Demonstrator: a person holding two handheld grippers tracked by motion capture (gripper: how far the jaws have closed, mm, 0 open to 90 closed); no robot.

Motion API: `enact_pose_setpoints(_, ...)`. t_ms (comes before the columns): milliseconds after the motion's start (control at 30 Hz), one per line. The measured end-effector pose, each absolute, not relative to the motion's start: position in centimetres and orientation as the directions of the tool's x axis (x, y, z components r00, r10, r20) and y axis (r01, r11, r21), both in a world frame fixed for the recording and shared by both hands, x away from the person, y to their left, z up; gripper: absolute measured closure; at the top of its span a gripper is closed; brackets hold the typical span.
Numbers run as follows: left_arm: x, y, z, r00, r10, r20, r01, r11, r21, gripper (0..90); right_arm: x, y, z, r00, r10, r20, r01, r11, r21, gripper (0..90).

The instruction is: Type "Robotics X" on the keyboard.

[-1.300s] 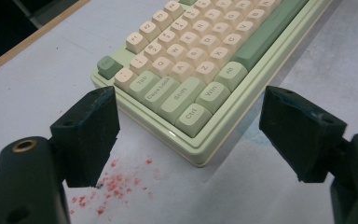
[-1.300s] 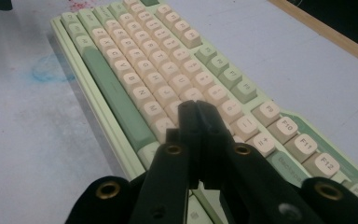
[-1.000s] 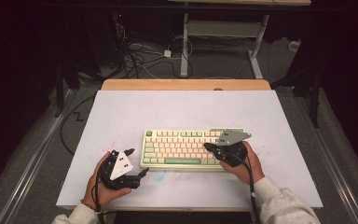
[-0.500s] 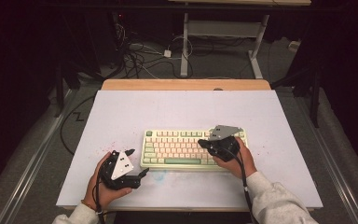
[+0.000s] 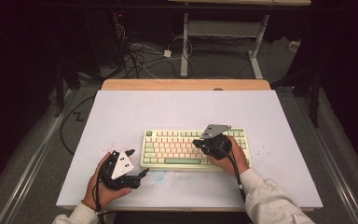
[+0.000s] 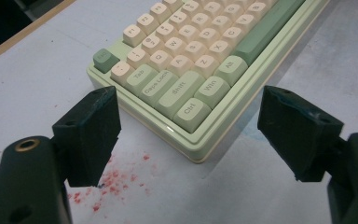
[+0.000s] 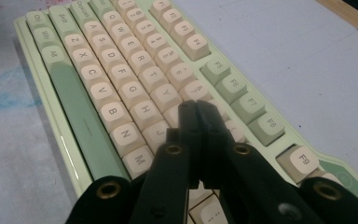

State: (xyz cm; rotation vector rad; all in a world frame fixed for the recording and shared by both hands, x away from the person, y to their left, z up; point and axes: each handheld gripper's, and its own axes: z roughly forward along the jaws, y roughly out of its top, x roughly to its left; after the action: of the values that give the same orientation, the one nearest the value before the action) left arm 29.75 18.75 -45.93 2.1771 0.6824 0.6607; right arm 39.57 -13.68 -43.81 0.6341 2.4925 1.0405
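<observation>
Leftward over the keyboard (image 5: 196, 148) has slid the right gripper (image 7: 196, 109) (jaws together); left gripper (image 6: 186, 135) jaws apart.

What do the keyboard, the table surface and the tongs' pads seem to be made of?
Keyboard: apparently moulded plastic, matte keycaps, slightly glossy pale green case whose edge catches light.
Table surface: looks like a matte white sheet or laminate, stained red, laid over a wooden board visible at the far edge.
Left tongs' pads: dark, dull, possibly rubber or printed plastic.
</observation>
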Motion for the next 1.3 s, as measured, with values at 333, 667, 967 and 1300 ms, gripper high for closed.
enact_pose_setpoints(333, 29.7, 18.7, -46.0, 0.732, 0.637, 0.243, 0.257, -0.588, 0.767, 20.0, 40.3, -12.8, -44.5, -0.827, 0.531, -0.181, 0.27, 0.66, 0.701, 90.0)
enact_pose_setpoints(667, 29.6, 18.7, -46.0, 0.736, 0.631, 0.246, 0.256, -0.596, 0.761, 19.9, 40.6, -12.6, -44.8, -0.822, 0.537, -0.189, 0.281, 0.67, 0.687, 90.0)
enact_pose_setpoints(967, 29.6, 18.5, -46.1, 0.739, 0.626, 0.25, 0.254, -0.602, 0.757, 19.9, 40.4, -12.5, -44.7, -0.829, 0.526, -0.192, 0.279, 0.685, 0.673, 90.0)
enact_pose_setpoints(1300, 29.6, 18.4, -46.1, 0.738, 0.625, 0.254, 0.256, -0.609, 0.751, 19.9, 39.7, -13.5, -43.5, -0.816, 0.55, -0.18, 0.259, 0.626, 0.736, 90.0)
